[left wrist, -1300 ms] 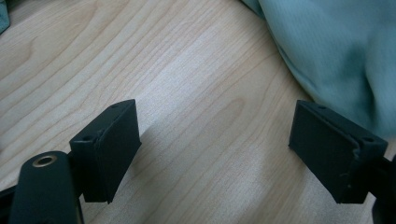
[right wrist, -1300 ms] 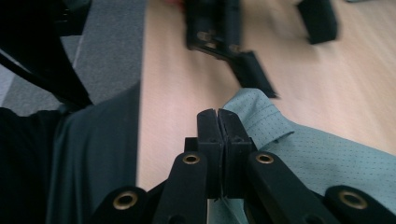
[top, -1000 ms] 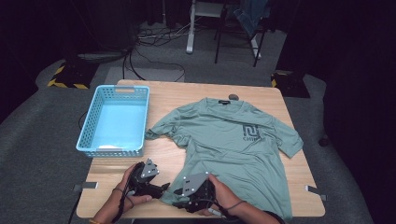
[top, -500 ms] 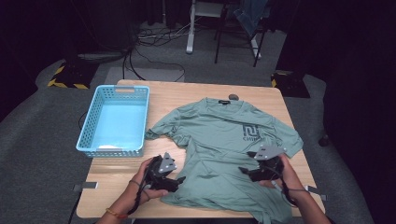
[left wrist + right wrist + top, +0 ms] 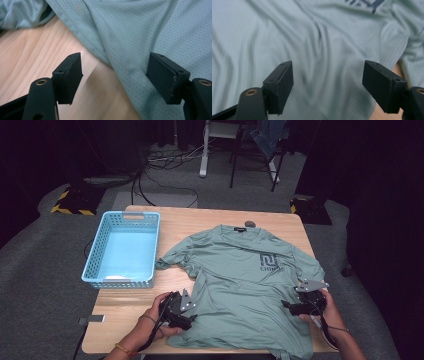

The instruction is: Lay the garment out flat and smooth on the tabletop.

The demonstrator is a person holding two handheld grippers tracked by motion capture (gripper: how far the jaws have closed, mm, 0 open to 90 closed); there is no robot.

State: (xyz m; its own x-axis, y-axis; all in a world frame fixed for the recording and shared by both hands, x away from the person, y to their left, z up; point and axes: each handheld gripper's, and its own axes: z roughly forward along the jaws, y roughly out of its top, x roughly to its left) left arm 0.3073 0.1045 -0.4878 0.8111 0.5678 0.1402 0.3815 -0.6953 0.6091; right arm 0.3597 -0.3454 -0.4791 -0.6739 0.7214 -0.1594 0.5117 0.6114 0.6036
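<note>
T-shirt (image 5: 245,285) lies flat on the table (image 5: 125,307), beside the blue basket (image 5: 122,247). Left gripper (image 5: 192,317), jaws spread and just narrowing, straddles its side hem (likely to pinch); right gripper (image 5: 286,305), jaws just widening, holds nothing over the opposite side.

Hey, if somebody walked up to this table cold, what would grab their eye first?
Most likely the green T-shirt spread flat over the middle and right of the wooden table, dark logo on its chest. Next, the light blue basket at the table's left. Then the two hand-held grippers at the shirt's near edges, the left gripper and the right gripper, both with jaws open.
</note>
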